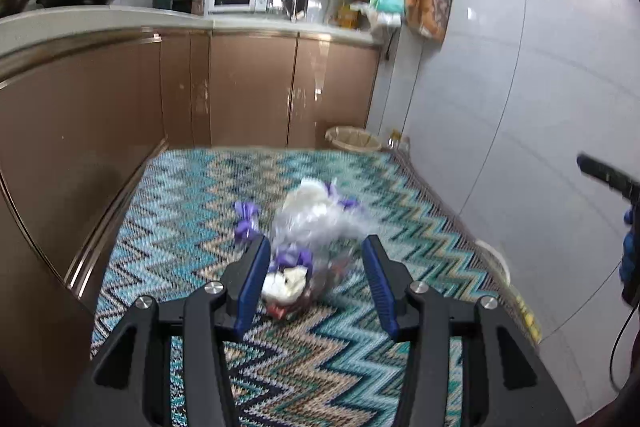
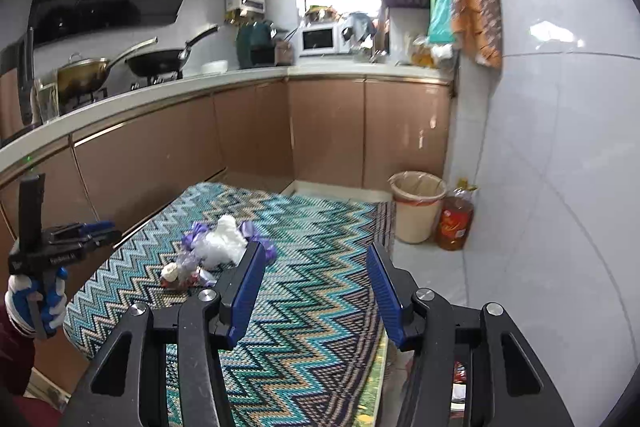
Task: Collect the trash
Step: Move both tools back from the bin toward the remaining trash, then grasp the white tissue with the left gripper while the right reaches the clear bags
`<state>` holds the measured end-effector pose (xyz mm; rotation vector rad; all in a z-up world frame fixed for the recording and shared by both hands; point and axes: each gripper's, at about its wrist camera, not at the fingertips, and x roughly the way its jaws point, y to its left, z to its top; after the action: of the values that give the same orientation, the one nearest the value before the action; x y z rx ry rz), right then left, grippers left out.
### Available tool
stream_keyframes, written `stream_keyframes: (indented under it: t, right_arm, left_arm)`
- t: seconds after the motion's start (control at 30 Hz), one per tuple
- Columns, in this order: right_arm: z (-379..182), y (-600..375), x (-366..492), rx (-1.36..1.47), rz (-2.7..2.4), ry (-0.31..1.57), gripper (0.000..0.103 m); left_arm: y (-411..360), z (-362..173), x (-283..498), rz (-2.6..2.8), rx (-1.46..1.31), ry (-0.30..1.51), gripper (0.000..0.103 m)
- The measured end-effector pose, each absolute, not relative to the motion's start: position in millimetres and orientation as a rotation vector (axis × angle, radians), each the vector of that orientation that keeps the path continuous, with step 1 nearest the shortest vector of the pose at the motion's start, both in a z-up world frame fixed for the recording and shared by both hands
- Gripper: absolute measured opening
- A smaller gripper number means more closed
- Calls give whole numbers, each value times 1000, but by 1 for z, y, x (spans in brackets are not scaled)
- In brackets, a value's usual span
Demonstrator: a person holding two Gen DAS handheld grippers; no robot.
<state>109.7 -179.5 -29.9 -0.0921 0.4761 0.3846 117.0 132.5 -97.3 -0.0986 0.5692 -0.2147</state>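
A pile of trash (image 1: 312,223) lies on a zigzag-patterned cloth (image 1: 304,351): clear plastic, white tissue, purple wrappers and a small red scrap. My left gripper (image 1: 316,247) is open, its blue fingers on either side of the pile's near end, just above it. A separate purple wrapper (image 1: 245,221) lies to the left. In the right wrist view the pile (image 2: 216,251) sits left of my right gripper (image 2: 316,255), which is open and empty over the cloth (image 2: 320,307). The left gripper (image 2: 96,229) shows at the far left, held by a gloved hand.
A beige bin (image 2: 418,205) with a liner stands on the floor beyond the cloth, by the white tiled wall, also in the left wrist view (image 1: 352,139). An oil bottle (image 2: 454,223) stands beside it. Brown cabinets (image 2: 200,143) run along the left and back.
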Motion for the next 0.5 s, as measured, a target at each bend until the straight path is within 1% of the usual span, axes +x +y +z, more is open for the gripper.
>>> stream_keyframes:
  t: [0.2, 0.5]
  right_arm:
    - [-57, -154, 146, -110, 439, 561, 50]
    - [-101, -113, 196, -130, 529, 674, 50]
  left_arm:
    - [133, -138, 133, -240, -78, 648, 46]
    - [133, -168, 164, -274, -56, 716, 45]
